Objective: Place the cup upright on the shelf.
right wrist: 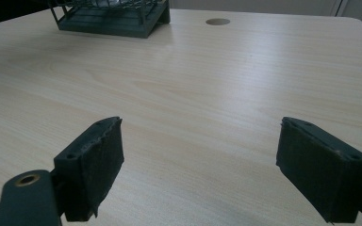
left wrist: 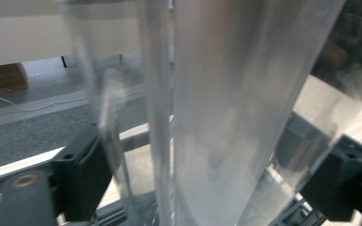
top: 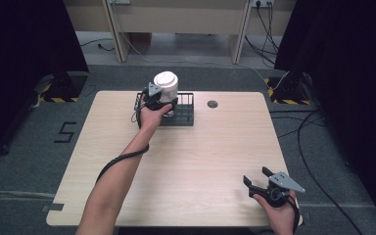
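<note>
White cup [top: 167, 86] sits clamped in left tongs [top: 157, 101] above the wire basket [top: 185, 113]; right tongs [right wrist: 202, 165] gape empty.

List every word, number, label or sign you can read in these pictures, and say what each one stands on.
"5": a dark figure marked on the grey floor left of the table, in the high view.
No print can be made out on the white container that the left gripper holds at the wire basket.
No text on the right gripper.
</note>
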`<act>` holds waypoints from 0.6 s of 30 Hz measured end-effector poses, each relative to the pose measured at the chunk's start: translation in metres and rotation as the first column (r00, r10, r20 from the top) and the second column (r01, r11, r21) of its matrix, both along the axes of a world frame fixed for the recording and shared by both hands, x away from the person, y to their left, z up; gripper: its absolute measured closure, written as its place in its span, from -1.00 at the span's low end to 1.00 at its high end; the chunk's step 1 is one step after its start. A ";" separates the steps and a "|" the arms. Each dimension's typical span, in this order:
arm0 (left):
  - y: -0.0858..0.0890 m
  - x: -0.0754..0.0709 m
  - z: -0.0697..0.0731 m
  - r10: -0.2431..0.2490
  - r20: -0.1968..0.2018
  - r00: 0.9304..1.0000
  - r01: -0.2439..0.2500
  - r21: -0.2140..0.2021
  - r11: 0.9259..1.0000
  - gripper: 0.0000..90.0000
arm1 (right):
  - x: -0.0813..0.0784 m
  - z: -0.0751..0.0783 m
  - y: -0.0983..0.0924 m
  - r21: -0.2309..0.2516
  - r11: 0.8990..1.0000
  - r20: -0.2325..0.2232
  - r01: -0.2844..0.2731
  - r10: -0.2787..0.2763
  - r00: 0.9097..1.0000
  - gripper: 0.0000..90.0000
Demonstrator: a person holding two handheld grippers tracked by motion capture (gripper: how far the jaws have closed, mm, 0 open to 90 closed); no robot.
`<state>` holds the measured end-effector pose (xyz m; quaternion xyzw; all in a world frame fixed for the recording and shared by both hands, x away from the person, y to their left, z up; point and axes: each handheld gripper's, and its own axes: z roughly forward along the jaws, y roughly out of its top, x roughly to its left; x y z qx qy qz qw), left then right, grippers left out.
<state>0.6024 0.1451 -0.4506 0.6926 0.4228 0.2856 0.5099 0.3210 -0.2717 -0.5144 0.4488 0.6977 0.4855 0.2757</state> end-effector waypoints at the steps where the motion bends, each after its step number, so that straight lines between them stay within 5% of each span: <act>1: 0.000 -0.001 0.000 0.000 0.002 1.000 0.000 0.008 1.000 -0.68 | 0.000 0.000 0.000 0.004 1.000 -0.002 0.001 -0.001 1.000 -0.64; 8: 0.003 -0.009 0.007 -0.003 0.023 1.000 0.003 0.029 1.000 -0.68 | 0.000 0.000 0.000 0.001 1.000 -0.005 0.000 0.000 1.000 -0.64; 18: 0.018 -0.044 0.015 -0.016 0.039 0.999 0.015 0.026 1.000 -0.68 | 0.000 0.000 0.001 -0.005 1.000 -0.004 0.000 0.000 1.000 -0.64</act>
